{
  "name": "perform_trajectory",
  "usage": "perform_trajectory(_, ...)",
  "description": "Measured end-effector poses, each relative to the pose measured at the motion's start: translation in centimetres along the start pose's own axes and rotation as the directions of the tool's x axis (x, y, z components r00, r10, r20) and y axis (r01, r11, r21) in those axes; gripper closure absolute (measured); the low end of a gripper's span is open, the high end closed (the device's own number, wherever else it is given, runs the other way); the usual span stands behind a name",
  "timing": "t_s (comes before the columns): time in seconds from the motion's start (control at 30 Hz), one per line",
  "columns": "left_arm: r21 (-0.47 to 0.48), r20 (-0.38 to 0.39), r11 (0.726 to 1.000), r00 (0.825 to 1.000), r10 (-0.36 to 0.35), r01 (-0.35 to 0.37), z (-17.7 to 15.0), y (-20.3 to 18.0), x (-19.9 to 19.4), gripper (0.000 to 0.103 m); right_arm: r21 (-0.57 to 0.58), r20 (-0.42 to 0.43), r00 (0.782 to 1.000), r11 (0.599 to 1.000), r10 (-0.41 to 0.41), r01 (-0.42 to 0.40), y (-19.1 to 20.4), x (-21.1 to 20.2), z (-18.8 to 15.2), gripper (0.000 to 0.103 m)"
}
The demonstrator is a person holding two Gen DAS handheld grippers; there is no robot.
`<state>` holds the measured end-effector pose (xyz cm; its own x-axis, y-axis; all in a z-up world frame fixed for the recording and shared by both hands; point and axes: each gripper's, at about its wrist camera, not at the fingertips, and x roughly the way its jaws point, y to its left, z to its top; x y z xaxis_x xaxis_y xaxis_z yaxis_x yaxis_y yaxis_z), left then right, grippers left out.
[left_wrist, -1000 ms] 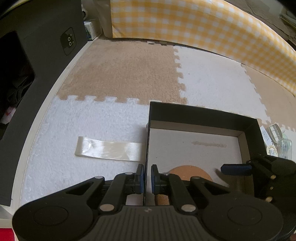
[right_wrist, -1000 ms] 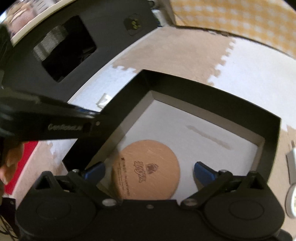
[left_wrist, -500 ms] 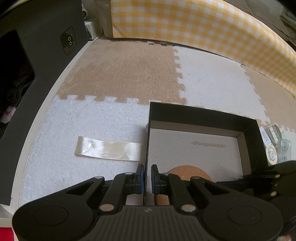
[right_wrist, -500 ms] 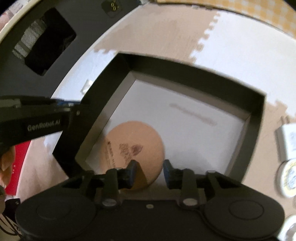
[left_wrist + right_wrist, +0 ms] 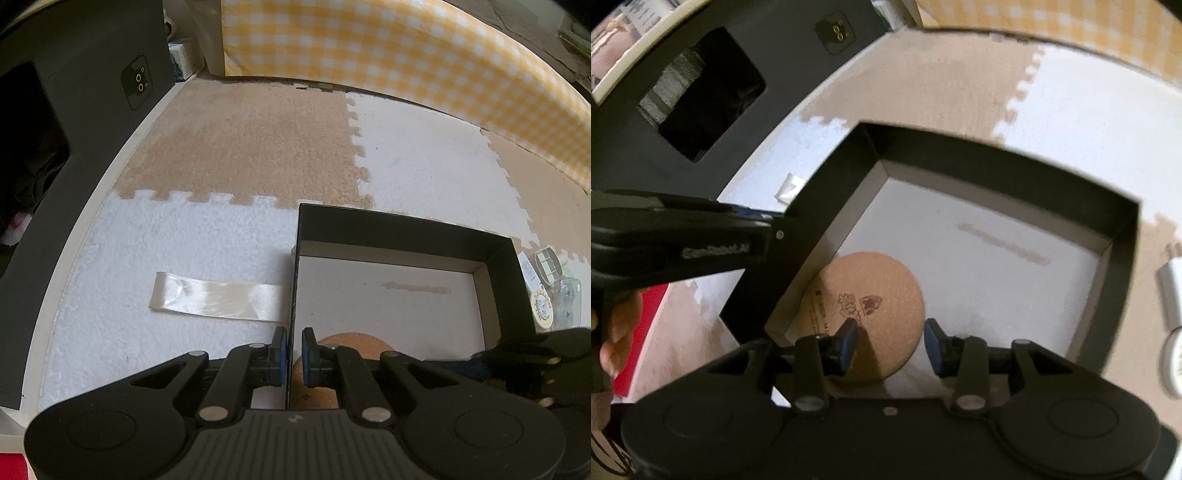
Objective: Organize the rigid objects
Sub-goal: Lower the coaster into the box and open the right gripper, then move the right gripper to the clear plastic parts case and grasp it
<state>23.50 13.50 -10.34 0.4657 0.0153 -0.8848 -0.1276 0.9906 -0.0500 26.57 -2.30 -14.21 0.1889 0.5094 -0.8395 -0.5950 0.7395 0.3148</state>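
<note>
A black open box (image 5: 406, 229) with a pale floor sits on the foam mats. A round cork coaster (image 5: 354, 338) lies flat in its near left corner. My left gripper (image 5: 294, 347) is shut on the box's thin left wall, one pad on each side. In the right wrist view the box (image 5: 997, 158) fills the middle and the coaster (image 5: 864, 284) shows a dark printed logo. My right gripper (image 5: 890, 341) hangs just above the coaster's near edge. Its jaws are opening, set narrow, and its pads press on nothing.
A shiny pale ribbon strip (image 5: 218, 295) lies left of the box. A black cabinet (image 5: 74, 110) stands at the left, a yellow checked cloth (image 5: 406, 55) at the back. A round tin (image 5: 541, 308) and a clear container (image 5: 565, 302) sit right of the box. A hand (image 5: 617, 332) holds the left gripper.
The right gripper's jaws went from wide apart to close together, then spread a little. The coaster stayed flat in the box. The left gripper kept its hold on the wall.
</note>
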Motion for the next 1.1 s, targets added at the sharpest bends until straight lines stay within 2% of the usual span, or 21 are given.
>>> perform_trajectory(0.03, -0.001, 0.000, 1.000, 1.000, -0.001, 0.001, 0.0, 0.0, 0.0, 0.095, -0.009, 0.016, 1.000, 1.000, -0.008, 0.008, 0.0, -0.6, 0.1, 0.053)
perform_trajectory(0.1, -0.002, -0.001, 1.000, 1.000, -0.002, 0.002, 0.1, 0.0, 0.0, 0.095, -0.016, 0.058, 0.998, 1.000, -0.018, 0.019, -0.1, -2.1, 0.1, 0.038)
perform_trajectory(0.27, 0.000, 0.000, 1.000, 1.000, -0.001, 0.001, 0.1, 0.0, 0.1, 0.094, -0.009, 0.179, 0.982, 0.998, -0.054, 0.057, -0.5, -6.4, 0.4, 0.021)
perform_trajectory(0.4, -0.003, 0.001, 1.000, 1.000, -0.001, 0.001, 0.1, 0.1, 0.1, 0.095, 0.005, 0.281, 0.954, 0.995, -0.101, 0.104, -1.2, -9.9, 0.7, 0.009)
perform_trajectory(0.5, -0.002, 0.003, 1.000, 1.000, 0.001, -0.001, 0.0, 0.1, 0.1, 0.095, 0.014, 0.362, 0.920, 0.988, -0.151, 0.157, -2.2, -12.6, 0.5, 0.002)
perform_trajectory(0.6, 0.003, 0.004, 1.000, 1.000, 0.004, -0.004, 0.0, 0.0, 0.1, 0.095, 0.052, 0.423, 0.874, 0.969, -0.240, 0.241, -3.7, -15.0, 0.0, 0.000)
perform_trajectory(0.77, 0.005, 0.006, 1.000, 1.000, 0.006, -0.006, -0.1, 0.1, 0.0, 0.095, 0.166, 0.495, 0.788, 0.930, -0.366, 0.328, -7.7, -18.0, -1.7, 0.000)
perform_trajectory(0.9, 0.008, 0.007, 1.000, 1.000, 0.008, -0.008, -0.1, 0.1, 0.0, 0.095, 0.264, 0.481, 0.747, 0.889, -0.458, 0.375, -10.8, -19.2, -3.1, 0.000)
perform_trajectory(0.97, 0.008, 0.007, 1.000, 1.000, 0.008, -0.008, -0.1, 0.1, 0.0, 0.095, 0.312, 0.464, 0.735, 0.868, -0.494, 0.386, -12.4, -19.4, -4.0, 0.000)
perform_trajectory(1.0, 0.008, 0.007, 1.000, 1.000, 0.008, -0.008, -0.1, 0.0, 0.0, 0.095, 0.329, 0.448, 0.737, 0.860, -0.506, 0.390, -13.3, -19.5, -4.5, 0.000)
perform_trajectory(1.1, 0.009, 0.007, 1.000, 1.000, 0.009, -0.009, -0.1, 0.0, 0.0, 0.095, 0.377, 0.375, 0.765, 0.840, -0.524, 0.391, -15.8, -18.4, -5.7, 0.000)
